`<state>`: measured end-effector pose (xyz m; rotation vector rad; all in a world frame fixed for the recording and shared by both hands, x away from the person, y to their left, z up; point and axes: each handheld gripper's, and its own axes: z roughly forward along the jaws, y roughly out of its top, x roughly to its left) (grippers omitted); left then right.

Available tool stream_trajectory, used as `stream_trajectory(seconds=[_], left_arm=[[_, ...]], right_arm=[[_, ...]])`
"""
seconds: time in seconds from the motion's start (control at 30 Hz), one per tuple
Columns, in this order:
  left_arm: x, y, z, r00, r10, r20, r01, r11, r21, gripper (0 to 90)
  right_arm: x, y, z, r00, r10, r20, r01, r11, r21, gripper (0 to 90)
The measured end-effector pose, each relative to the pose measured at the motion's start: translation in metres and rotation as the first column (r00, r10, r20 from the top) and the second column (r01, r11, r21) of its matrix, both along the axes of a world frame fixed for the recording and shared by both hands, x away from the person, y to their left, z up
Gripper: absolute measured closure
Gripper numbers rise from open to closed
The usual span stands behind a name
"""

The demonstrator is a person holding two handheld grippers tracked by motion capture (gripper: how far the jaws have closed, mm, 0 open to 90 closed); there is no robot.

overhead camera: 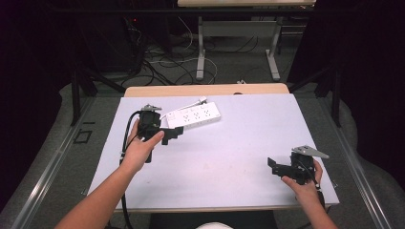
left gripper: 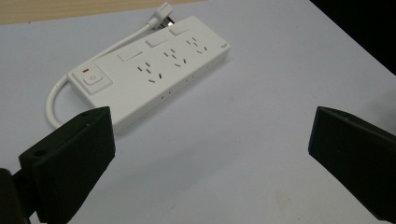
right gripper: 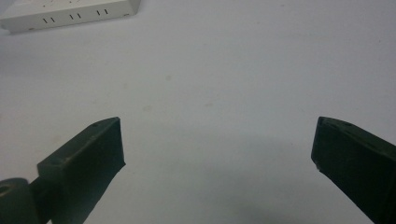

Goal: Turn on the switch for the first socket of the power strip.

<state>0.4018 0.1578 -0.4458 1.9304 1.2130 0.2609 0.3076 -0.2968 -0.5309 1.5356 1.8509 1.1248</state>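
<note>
Gleaming smooth, oblong power strip (left gripper: 154, 74)

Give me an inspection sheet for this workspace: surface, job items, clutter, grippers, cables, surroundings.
Surface: white table top, a few faint marks, wooden strip along the far edge.
Job's things: white power strip lying flat at the far left, three socket sets, switch at one end; nothing plugged in.
Clutter: nothing seen.
Grippers: left hand-held gripper open, beside the power strip, not touching; right hand-held gripper open over bare table, near right.
Cables: the strip's white cord loops behind it to its plug; black cable trails from the left gripper.
Surroundings: dark room, another desk's legs and loose floor wires beyond.
</note>
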Motion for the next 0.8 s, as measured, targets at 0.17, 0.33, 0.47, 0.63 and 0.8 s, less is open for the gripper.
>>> stream_trajectory(seconds=[0.17, 0.33, 0.47, 0.63, 0.8], left_arm=[[-0.01, 0.004, -0.008, 0.9999, 0.009, -0.007, -0.009, 1.0, -0.002, 1.6], [-0.021, 0.008, -0.017, 0.9998, 0.012, -0.016, -0.012, 0.9999, -0.005, 2.4], [-0.029, 0.009, -0.025, 0.9999, 0.011, -0.001, -0.011, 0.9999, 0.012, 2.7], [-0.038, 0.013, -0.035, 0.9995, 0.031, 0.004, -0.031, 0.9995, 0.0, 3.1], [-0.048, 0.019, -0.047, 0.9977, 0.066, 0.016, -0.066, 0.9978, -0.004, 3.8]], right_arm=[[0.0, 0.0, 0.0, 1.0, -0.001, 0.0, 0.001, 1.0, 0.001, 1.7], [0.0, 0.0, 0.0, 1.0, -0.001, 0.0, 0.001, 1.0, 0.0, 1.7], [0.0, 0.001, 0.0, 1.0, -0.001, 0.001, 0.001, 1.0, -0.001, 1.7], [0.0, 0.001, -0.001, 1.0, -0.006, 0.008, 0.006, 1.0, -0.007, 1.7], [0.0, 0.001, 0.0, 1.0, -0.003, 0.001, 0.003, 1.0, -0.001, 1.7]])
